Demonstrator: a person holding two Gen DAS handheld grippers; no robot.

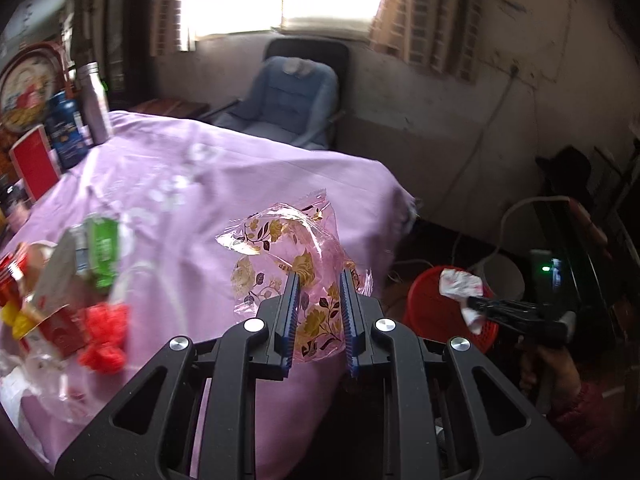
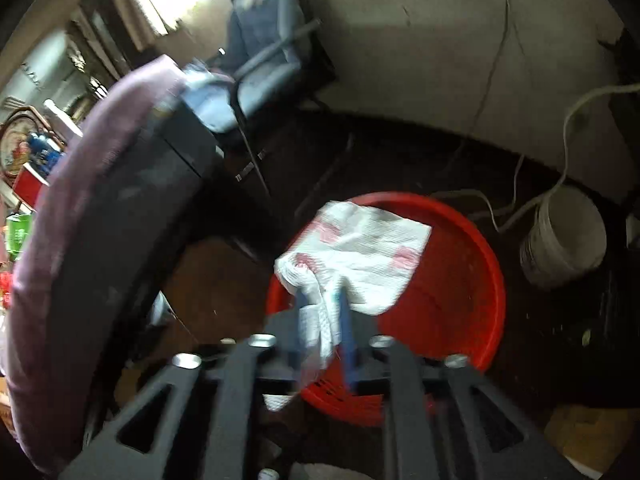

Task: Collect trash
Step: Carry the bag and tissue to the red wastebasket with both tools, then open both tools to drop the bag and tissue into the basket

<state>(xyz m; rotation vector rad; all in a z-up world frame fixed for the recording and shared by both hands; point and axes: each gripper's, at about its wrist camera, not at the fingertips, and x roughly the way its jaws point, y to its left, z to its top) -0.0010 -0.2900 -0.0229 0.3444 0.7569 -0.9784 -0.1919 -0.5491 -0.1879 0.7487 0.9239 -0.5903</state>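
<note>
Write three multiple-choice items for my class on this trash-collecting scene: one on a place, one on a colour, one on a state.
1. Where is the white paper towel?
A. on the chair
B. above the basket
C. on the bed

2. What colour is the basket?
A. red
B. green
C. white

3. What does the left hand-held gripper hold?
A. a bottle
B. nothing
C. a clear flowered wrapper

Key: B, the towel hangs over the basket's opening; A, its rim and mesh wall are red; C, the wrapper sits pinched between the fingers.
</note>
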